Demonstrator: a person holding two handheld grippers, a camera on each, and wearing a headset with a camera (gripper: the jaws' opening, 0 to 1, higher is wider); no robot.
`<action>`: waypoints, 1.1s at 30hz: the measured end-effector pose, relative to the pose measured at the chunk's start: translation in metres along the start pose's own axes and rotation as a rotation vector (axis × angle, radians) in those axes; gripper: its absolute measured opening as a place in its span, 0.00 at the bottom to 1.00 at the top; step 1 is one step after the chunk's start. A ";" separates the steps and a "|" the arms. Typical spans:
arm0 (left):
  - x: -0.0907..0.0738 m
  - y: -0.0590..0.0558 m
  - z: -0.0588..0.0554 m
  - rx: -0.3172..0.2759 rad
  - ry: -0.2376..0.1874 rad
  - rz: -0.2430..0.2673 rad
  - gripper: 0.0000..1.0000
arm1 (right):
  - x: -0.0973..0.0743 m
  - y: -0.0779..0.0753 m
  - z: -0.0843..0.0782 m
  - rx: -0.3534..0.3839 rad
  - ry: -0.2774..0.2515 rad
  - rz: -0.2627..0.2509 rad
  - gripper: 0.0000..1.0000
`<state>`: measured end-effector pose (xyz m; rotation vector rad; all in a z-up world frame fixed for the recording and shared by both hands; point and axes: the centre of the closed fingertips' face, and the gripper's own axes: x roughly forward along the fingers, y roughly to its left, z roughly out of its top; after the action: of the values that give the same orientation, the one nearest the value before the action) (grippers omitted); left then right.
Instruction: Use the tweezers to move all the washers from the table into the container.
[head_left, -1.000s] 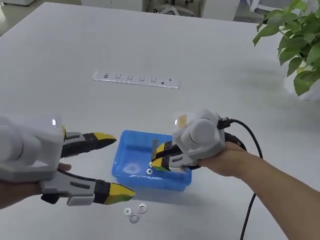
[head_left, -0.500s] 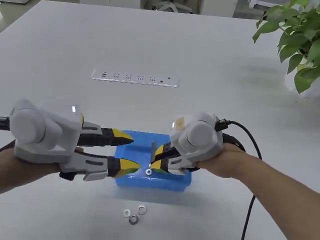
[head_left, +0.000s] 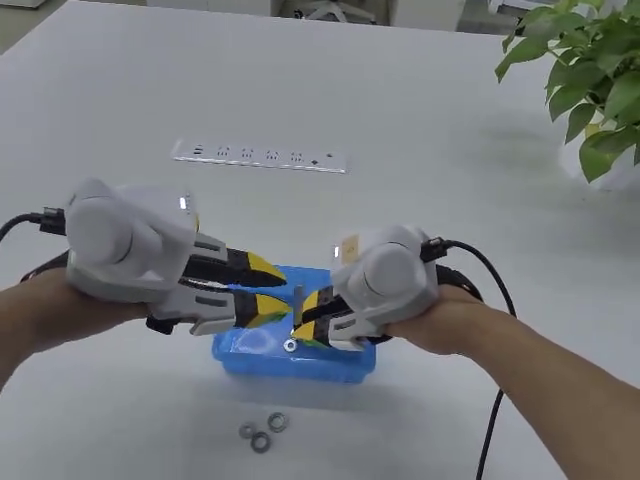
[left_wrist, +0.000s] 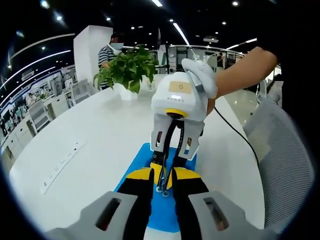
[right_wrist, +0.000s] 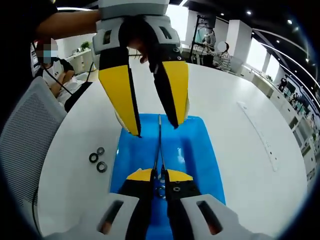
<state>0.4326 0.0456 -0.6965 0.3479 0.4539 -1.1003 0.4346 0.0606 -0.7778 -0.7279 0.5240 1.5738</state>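
White table (head_left: 450, 180), power strip (head_left: 258, 156), plant (head_left: 590, 80). Over a blue tub (head_left: 245, 357) the right claw (head_left: 308, 325) pinches tweezers (head_left: 297, 300); the left claw (head_left: 262, 288) gapes opposite, three washers (head_left: 278, 422) nearby.

An open-plan office: a broad white desk (head_left: 450, 150) carries a white power strip (head_left: 258, 157) and a leafy potted plant (head_left: 590, 80) near one edge. A grey mesh office chair (right_wrist: 25, 130) stands beside the desk. Beyond it, rows of workstations with chairs (left_wrist: 35, 112) stretch under long ceiling light strips (left_wrist: 180, 32) and spotlights, past a square white pillar (left_wrist: 90, 55), with people (right_wrist: 222, 55) in the background.
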 end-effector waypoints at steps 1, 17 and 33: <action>0.002 -0.001 0.000 0.004 -0.002 -0.007 0.18 | 0.000 0.000 0.000 -0.002 0.000 0.001 0.09; 0.014 -0.006 0.003 0.034 -0.007 -0.052 0.07 | -0.001 0.001 -0.002 -0.035 0.005 0.008 0.10; 0.011 -0.007 0.009 0.071 -0.011 -0.048 0.06 | -0.007 -0.002 0.001 -0.062 0.011 -0.012 0.11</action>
<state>0.4322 0.0296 -0.6951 0.3951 0.4156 -1.1665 0.4363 0.0565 -0.7723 -0.7853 0.4798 1.5812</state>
